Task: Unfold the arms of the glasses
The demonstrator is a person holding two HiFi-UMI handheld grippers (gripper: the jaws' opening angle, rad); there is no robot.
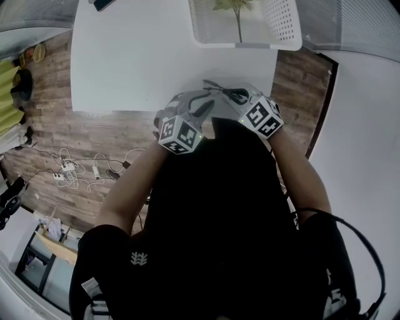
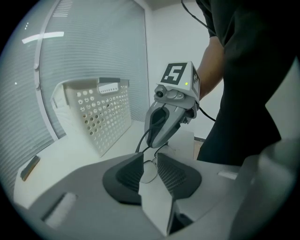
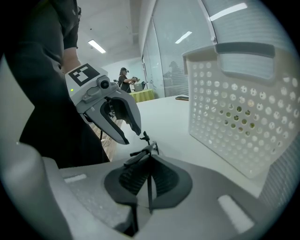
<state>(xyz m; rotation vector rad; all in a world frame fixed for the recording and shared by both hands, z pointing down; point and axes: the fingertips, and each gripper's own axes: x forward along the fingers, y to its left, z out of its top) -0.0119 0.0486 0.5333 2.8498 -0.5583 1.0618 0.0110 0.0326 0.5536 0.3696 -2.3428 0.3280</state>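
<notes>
The thin dark-framed glasses [image 3: 143,152] hang over the near edge of the white table [image 1: 137,56]. My right gripper [image 3: 149,158] is shut on them, with one slim dark arm pinched upright between its pads. In the left gripper view a wire-rimmed lens [image 2: 150,171] shows through the gap of my left gripper [image 2: 150,157], whose jaws stand apart and do not press on it. The right gripper [image 2: 155,144] faces it from just beyond. From the right gripper view, the left gripper [image 3: 131,136] hovers spread over the frame's hinge end. In the head view, both grippers [image 1: 201,106] [image 1: 234,97] meet at the table edge.
A white perforated basket [image 1: 244,25] holding a plant [image 1: 234,7] stands at the table's far right, close by in both gripper views [image 2: 101,117] [image 3: 239,108]. A small dark object [image 2: 30,168] lies on the table farther off. Cables [image 1: 69,172] lie on the wood floor at left.
</notes>
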